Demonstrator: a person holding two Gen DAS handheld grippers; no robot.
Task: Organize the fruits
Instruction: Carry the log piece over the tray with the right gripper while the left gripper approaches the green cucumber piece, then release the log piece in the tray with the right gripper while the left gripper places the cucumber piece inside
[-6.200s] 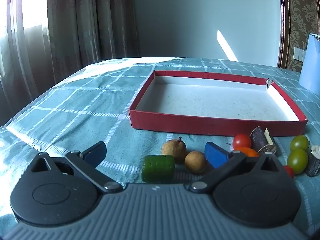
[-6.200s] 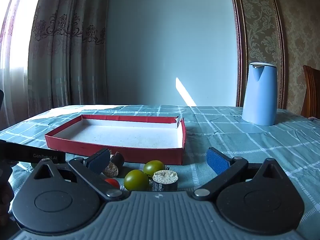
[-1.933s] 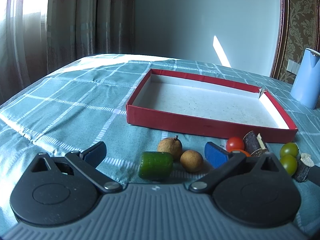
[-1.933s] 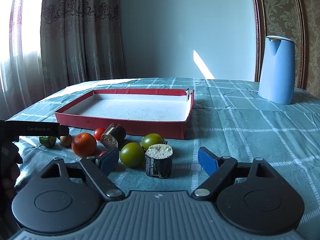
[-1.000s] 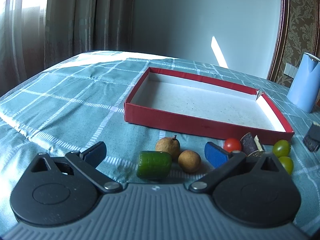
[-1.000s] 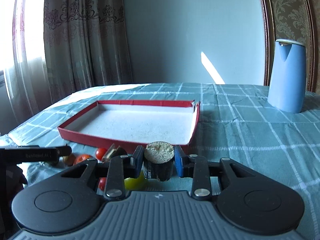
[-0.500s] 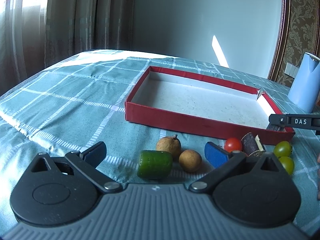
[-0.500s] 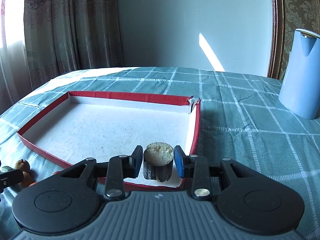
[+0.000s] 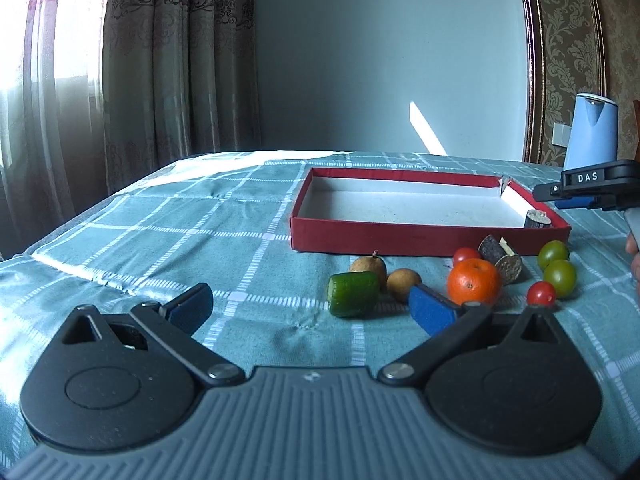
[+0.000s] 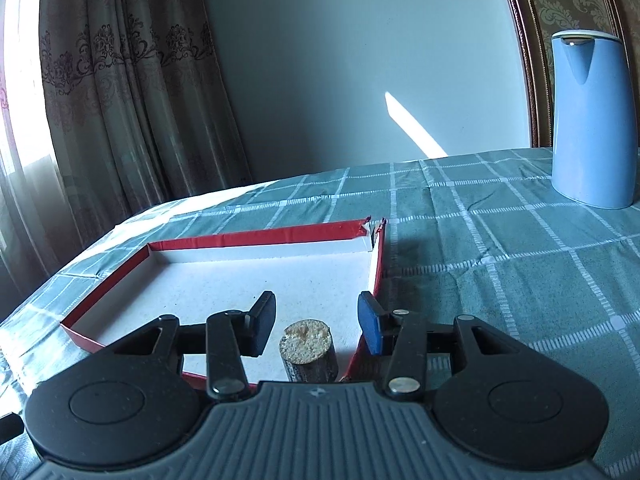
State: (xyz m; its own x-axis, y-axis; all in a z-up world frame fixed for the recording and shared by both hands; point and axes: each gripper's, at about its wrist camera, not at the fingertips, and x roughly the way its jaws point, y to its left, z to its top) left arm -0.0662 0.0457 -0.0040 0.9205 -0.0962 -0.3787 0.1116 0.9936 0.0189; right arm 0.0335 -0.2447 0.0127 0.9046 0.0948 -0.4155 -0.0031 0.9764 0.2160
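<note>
The red tray (image 10: 224, 242) is the landmark. The right gripper (image 10: 316, 320) hovers over its near right corner with jaws parted and holding nothing; the dark stub with a pale cut top (image 10: 309, 350) stands upright inside that corner, clear of both pads, so the placing step looks finished. The left gripper (image 9: 308, 306) is wide open and empty, in front of the tray. The orange (image 9: 474, 281), cucumber piece (image 9: 353, 294) and other fruit lie before the tray's front wall; next calls for backing out and picking another.
</note>
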